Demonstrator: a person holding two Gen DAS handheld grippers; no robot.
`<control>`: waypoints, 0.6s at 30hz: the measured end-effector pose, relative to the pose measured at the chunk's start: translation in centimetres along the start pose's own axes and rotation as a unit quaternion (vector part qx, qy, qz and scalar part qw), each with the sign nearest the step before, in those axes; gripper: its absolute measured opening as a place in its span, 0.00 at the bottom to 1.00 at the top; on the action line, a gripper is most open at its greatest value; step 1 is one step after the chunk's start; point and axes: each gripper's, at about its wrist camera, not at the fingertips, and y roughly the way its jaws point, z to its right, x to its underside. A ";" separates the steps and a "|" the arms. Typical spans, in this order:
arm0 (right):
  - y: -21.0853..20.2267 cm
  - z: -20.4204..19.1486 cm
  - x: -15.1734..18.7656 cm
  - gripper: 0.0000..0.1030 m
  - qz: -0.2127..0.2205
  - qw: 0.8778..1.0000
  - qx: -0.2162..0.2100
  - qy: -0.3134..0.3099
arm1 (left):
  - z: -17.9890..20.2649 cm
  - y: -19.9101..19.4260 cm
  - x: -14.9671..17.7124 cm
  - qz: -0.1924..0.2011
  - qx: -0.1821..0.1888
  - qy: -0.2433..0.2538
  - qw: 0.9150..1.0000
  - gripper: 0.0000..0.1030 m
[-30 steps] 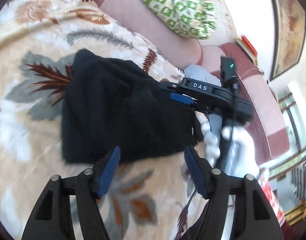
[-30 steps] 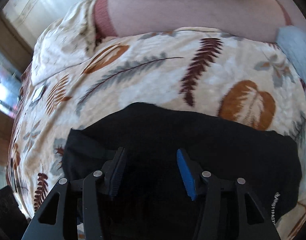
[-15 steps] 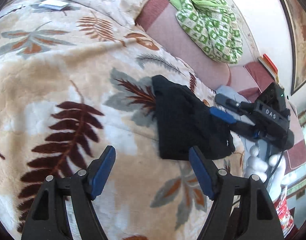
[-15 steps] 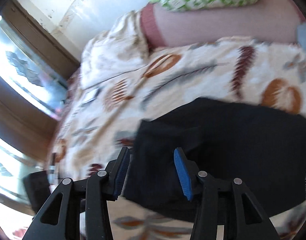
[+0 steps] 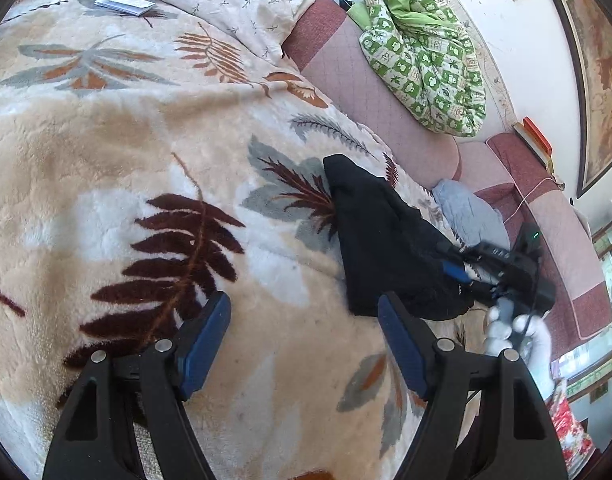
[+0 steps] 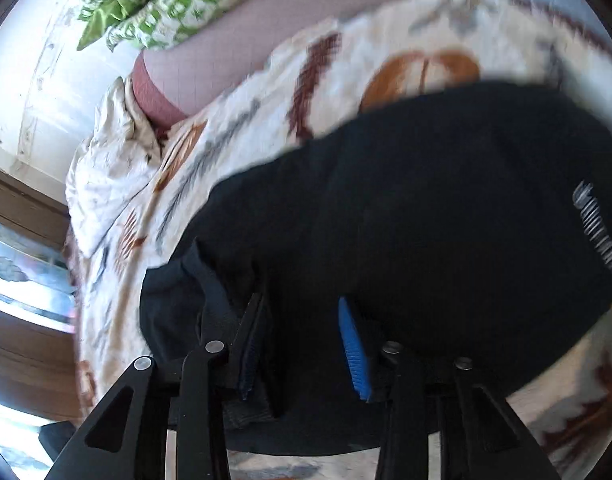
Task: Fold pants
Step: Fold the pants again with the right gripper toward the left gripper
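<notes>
The black pants (image 5: 382, 240) lie folded in a compact bundle on the leaf-patterned blanket (image 5: 145, 140). My left gripper (image 5: 303, 344) is open and empty, held above the blanket to the near left of the pants. In the right wrist view the pants (image 6: 426, 208) fill the middle, with white print near their right edge. My right gripper (image 6: 301, 344) is open, its jaws low over the near edge of the pants, with cloth between and beside them. It also shows in the left wrist view (image 5: 458, 272) at the pants' right side.
A pink bolster (image 5: 370, 92) runs along the far edge with a green-and-white quilt (image 5: 426, 60) on it. A white pillow (image 5: 225, 4) and a small booklet (image 5: 123, 3) lie far left. A light blue cloth (image 5: 470, 212) lies beyond the pants.
My left gripper has pulled back and away from the pants, which now look smaller and farther. My right gripper has swung and dropped closer onto the pants' near edge.
</notes>
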 end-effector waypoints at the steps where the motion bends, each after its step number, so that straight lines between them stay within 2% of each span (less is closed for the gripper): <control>1: -0.5 -0.9 -0.4 0.43 0.008 1.000 0.001 -0.018 | 0.0 0.0 0.0 0.000 0.000 0.000 1.000 0.73; 3: -1.4 -3.4 -0.8 0.43 0.021 0.998 -0.004 -0.055 | -0.1 0.0 0.0 0.001 0.003 -0.001 1.000 0.73; 5: -1.1 -6.2 -0.6 0.43 0.014 0.995 -0.018 -0.094 | -0.1 0.1 0.0 0.002 0.003 -0.002 1.000 0.73; 12: 5.7 -14.5 1.2 0.43 -0.067 0.980 -0.018 -0.187 | 0.2 0.3 0.1 0.001 0.001 0.005 1.000 0.74; 14: 8.1 -16.0 1.3 0.43 -0.100 0.975 -0.004 -0.200 | 0.3 0.3 0.1 0.000 0.004 0.004 1.000 0.74; 18: 12.2 -18.1 0.6 0.43 -0.131 0.966 0.057 -0.216 | 0.5 0.4 0.1 -0.004 0.013 0.003 1.000 0.74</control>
